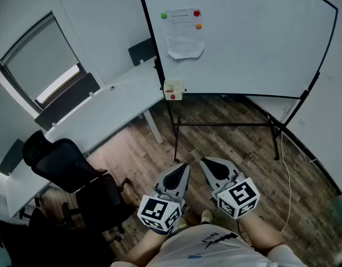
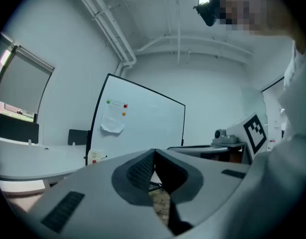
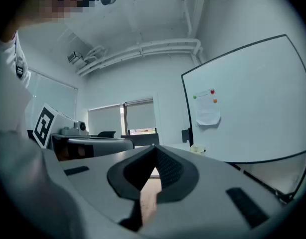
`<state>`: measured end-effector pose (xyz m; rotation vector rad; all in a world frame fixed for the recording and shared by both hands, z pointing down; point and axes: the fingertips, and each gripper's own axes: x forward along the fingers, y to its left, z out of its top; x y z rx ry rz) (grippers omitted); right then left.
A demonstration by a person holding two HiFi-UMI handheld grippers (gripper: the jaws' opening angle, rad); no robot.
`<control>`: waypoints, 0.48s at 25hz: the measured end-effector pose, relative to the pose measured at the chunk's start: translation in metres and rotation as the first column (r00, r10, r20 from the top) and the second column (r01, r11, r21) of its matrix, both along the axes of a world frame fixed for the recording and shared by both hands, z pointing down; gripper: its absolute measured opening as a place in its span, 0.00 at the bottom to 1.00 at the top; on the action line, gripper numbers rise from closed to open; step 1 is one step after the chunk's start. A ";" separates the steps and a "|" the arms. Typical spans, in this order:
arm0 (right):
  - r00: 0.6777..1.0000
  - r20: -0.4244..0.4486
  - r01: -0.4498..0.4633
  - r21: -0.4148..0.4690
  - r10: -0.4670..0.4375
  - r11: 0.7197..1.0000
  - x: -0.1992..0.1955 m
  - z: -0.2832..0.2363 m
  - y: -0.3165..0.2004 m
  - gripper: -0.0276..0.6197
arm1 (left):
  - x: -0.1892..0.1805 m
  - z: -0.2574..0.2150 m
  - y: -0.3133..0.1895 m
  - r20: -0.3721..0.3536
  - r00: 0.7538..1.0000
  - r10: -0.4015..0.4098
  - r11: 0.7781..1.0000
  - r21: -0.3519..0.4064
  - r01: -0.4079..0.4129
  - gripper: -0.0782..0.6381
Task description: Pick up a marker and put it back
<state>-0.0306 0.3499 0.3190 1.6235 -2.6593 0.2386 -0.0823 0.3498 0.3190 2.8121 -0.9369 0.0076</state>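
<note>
Both grippers hang close to the person's body, well short of the whiteboard (image 1: 243, 38). My left gripper (image 1: 184, 165) is shut with nothing between its jaws; in the left gripper view the tips (image 2: 154, 152) meet. My right gripper (image 1: 205, 161) is likewise shut and empty, its tips (image 3: 155, 148) touching in the right gripper view. A small cream holder box (image 1: 173, 89) with a red spot hangs at the whiteboard's lower left edge, also seen as the box (image 2: 95, 157) in the left gripper view. No marker can be made out at this distance.
A paper sheet (image 1: 184, 35) is pinned to the board with coloured magnets. A long white desk (image 1: 98, 113) runs along the left wall. A black office chair (image 1: 76, 177) stands at the lower left. The board's black stand legs (image 1: 226, 124) and a white cable (image 1: 287, 177) cross the wood floor.
</note>
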 end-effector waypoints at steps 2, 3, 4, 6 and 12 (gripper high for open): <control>1.000 0.002 0.003 0.001 -0.003 1.000 0.002 0.001 -0.001 0.06 | 0.002 0.002 0.000 0.001 1.000 -0.004 1.000 0.000 0.004 0.12; 1.000 0.004 0.005 0.001 -0.005 1.000 0.004 0.003 -0.001 0.06 | 0.003 0.003 -0.001 0.001 1.000 -0.005 1.000 -0.002 0.005 0.13; 1.000 0.008 0.006 -0.001 -0.006 1.000 0.005 0.004 -0.002 0.06 | 0.004 0.004 -0.001 0.002 1.000 -0.006 1.000 -0.004 0.006 0.12; 1.000 0.021 0.011 -0.009 -0.011 1.000 0.007 0.006 -0.005 0.06 | 0.006 0.005 -0.003 0.004 1.000 -0.006 1.000 -0.008 0.006 0.13; 0.999 0.044 0.014 0.000 -0.014 1.000 0.018 0.003 -0.012 0.06 | 0.016 0.007 -0.011 0.024 1.000 -0.007 1.000 0.000 0.007 0.13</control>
